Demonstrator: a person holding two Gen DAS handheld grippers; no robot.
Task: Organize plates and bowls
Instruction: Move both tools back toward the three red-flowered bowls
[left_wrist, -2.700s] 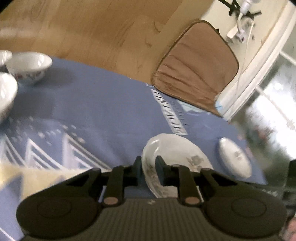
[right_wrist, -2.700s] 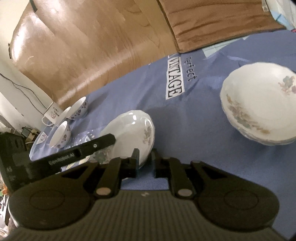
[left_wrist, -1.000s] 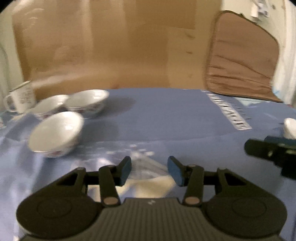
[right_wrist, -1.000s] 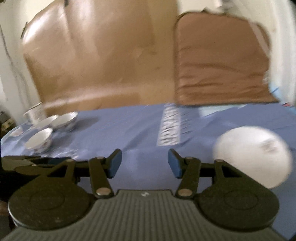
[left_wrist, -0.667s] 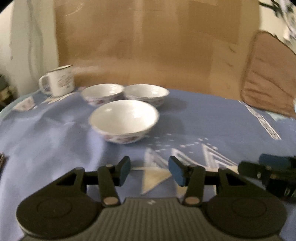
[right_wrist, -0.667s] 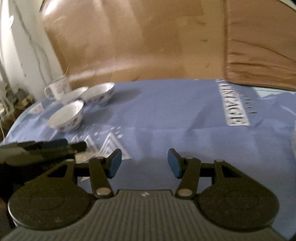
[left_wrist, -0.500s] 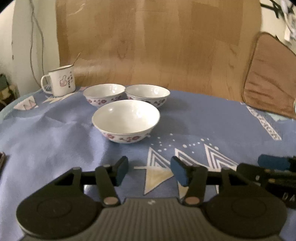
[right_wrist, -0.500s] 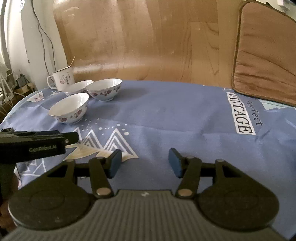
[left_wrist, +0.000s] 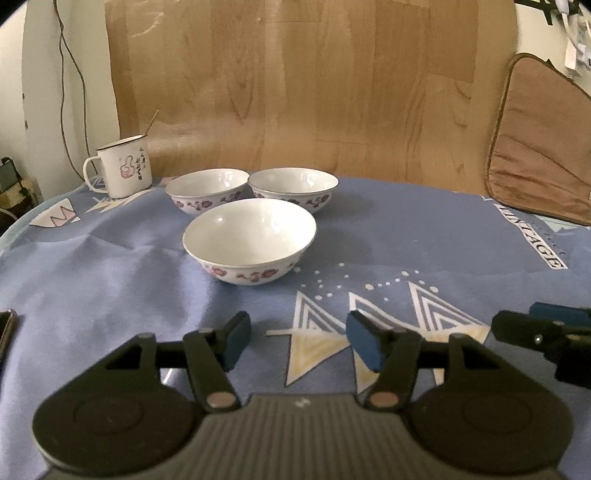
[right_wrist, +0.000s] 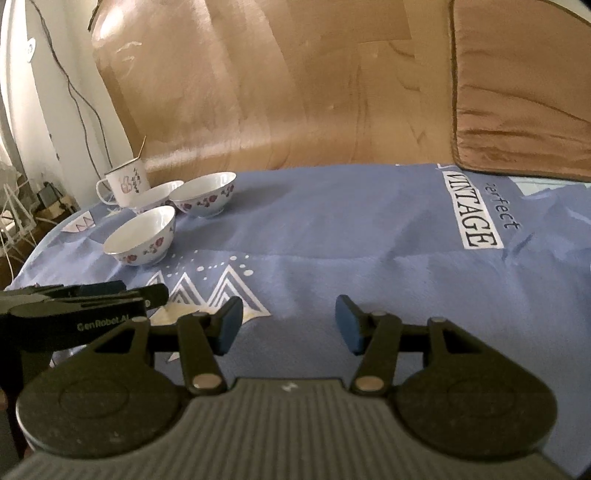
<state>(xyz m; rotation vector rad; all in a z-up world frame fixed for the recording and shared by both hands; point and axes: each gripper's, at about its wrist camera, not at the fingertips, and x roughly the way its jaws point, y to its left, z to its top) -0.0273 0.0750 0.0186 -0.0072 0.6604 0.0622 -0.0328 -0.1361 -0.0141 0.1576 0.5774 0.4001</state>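
Ahead of the left gripper (left_wrist: 298, 341), with its black fingers and blue pads, three white bowls (left_wrist: 250, 243) carry purple-red flower sprays; the white mug (left_wrist: 123, 171) beyond them on the left has a dark rim and pink thumb drawing; the tablecloth (left_wrist: 406, 236) is blue with white triangles and dots

"VINTAGE" and "perfect" on tablecloth (right_wrist: 369, 236); "GenRobot.AI" on left gripper (right_wrist: 110, 297)
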